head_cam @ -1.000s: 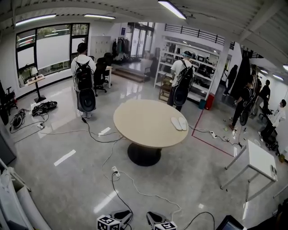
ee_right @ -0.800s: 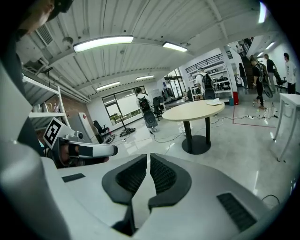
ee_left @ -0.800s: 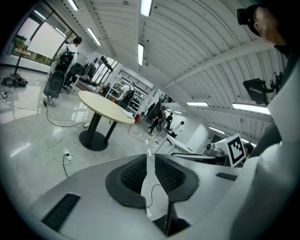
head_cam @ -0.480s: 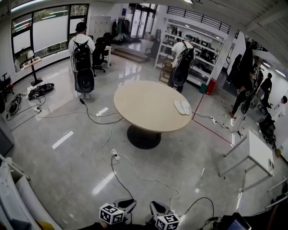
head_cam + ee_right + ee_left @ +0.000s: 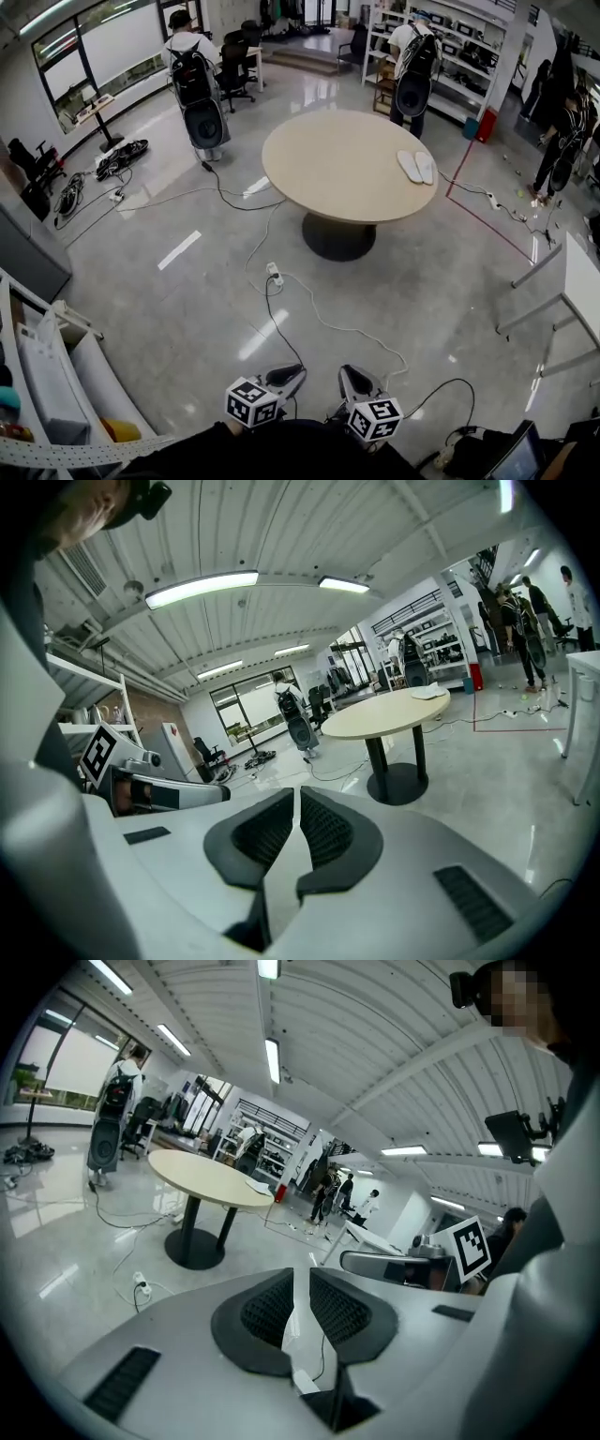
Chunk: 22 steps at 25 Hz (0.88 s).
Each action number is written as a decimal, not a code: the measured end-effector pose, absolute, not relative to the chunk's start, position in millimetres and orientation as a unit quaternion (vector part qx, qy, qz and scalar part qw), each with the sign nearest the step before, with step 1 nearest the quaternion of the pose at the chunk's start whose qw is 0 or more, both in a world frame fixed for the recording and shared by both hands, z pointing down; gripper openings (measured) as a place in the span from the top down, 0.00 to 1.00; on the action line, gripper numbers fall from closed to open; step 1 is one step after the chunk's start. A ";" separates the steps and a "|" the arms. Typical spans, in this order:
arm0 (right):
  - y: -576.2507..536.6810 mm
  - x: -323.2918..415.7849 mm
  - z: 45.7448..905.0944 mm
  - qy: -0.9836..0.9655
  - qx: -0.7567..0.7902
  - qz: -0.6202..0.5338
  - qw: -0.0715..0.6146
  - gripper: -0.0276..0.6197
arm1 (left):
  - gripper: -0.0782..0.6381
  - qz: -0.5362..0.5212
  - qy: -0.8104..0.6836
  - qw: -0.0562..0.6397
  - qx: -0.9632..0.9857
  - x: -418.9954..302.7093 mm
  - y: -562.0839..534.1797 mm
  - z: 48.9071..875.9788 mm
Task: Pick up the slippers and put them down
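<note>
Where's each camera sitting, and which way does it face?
Head view: on the person's head, looking down at table and slippers; left claw and right claw show at bottom.
Left gripper view: on the left claw, looking along its jaws toward the table; right claw at right.
Right gripper view: on the right claw, facing the table; left claw at left.
Shared: all see the table.

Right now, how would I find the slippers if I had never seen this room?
Look for the big round table in the middle of the floor. Near its right edge in the head view lie the slippers, a pale pair side by side. They are the only things on the tabletop.
</note>
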State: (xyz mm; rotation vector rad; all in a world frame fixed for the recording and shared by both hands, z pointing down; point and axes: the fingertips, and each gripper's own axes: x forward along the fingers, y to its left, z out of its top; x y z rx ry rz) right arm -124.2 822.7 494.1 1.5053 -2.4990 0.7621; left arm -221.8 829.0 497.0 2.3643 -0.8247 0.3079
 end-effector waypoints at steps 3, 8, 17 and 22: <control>808.1 -82.9 491.2 -0.832 0.491 0.254 0.052 0.91 | 0.80 0.130 -0.312 0.292 0.895 -175.1 821.0 493.1; 795.2 -13.1 491.0 -0.834 0.483 0.263 0.047 0.91 | 0.80 0.138 -0.315 0.294 0.892 -104.6 809.1 490.0; 779.9 85.3 495.0 -0.814 0.508 0.277 0.042 0.91 | 0.80 0.145 -0.299 0.296 0.896 -14.8 789.0 487.6; 767.4 104.0 504.9 -0.805 0.516 0.291 0.046 0.91 | 0.80 0.153 -0.287 0.300 0.897 4.7 772.8 492.8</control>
